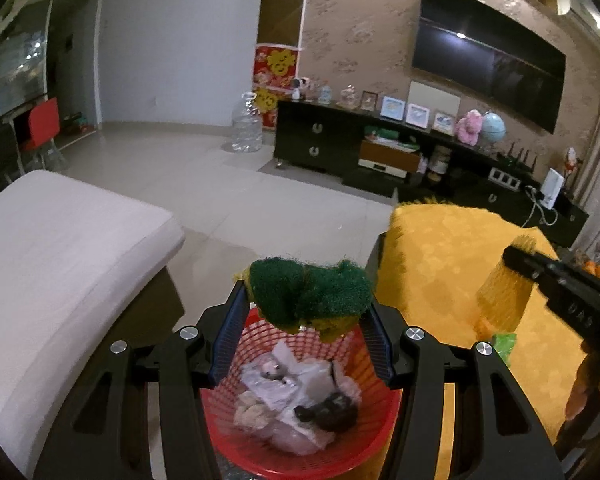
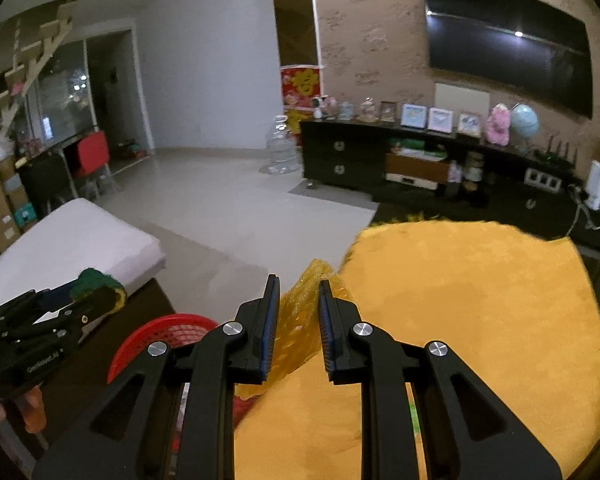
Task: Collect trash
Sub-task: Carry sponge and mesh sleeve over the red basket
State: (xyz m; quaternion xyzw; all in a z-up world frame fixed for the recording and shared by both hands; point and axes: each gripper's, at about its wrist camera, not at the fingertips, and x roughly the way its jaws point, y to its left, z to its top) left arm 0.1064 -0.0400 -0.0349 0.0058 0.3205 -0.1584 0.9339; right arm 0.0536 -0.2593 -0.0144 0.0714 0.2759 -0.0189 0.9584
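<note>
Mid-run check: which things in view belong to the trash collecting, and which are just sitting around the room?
In the job:
- green scouring sponge, held in the left gripper
- yellow mesh net, held in the right gripper
- red basket, already holding trash

Just lying about:
- yellow cloth
- white cushion
- water jug
- globe

Readable markings on the two black handheld grippers

The left gripper point(image 2: 80, 300), seen from the right wrist, carries small white lettering on its black body, roughly "GeoRobot_AI". The right gripper point(image 1: 518, 254), seen from the left wrist, bears embossed letters like "DAS". The red-and-gold wall posters point(image 1: 277, 65) are illegible.
</note>
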